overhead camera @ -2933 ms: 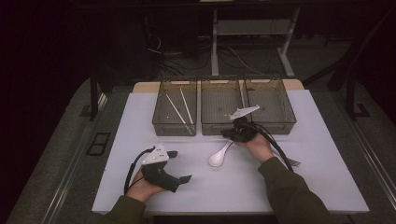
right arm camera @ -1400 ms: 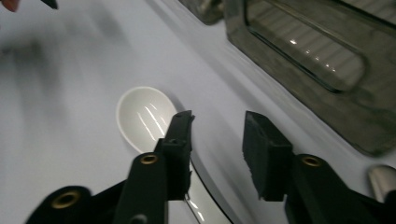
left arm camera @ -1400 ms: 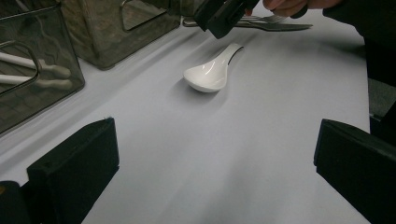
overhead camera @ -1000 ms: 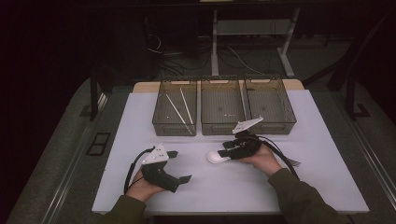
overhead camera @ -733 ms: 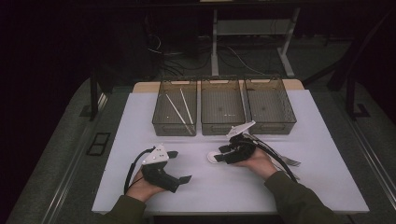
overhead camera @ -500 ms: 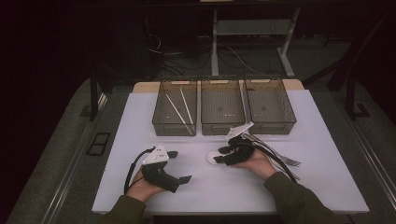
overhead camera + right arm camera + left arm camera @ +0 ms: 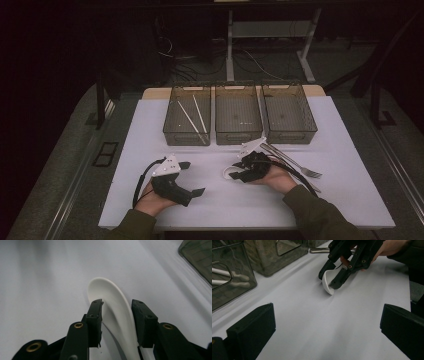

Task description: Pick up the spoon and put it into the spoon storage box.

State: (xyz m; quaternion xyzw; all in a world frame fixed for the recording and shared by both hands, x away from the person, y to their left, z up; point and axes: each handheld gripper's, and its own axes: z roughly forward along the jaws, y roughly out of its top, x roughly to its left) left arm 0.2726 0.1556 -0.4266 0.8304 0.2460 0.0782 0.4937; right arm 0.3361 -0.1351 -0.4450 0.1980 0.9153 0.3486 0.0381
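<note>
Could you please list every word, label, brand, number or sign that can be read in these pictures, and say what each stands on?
None: no readable text shows in any view.
Three smoky transparent plastic bins: no labels seen.
White ceramic soup spoon: plain, unmarked.
Silver metal fork: too small to tell any stamp.
Right gripper and left gripper, black: no lettering; brass screw heads only.
White tabletop: blank.
</note>
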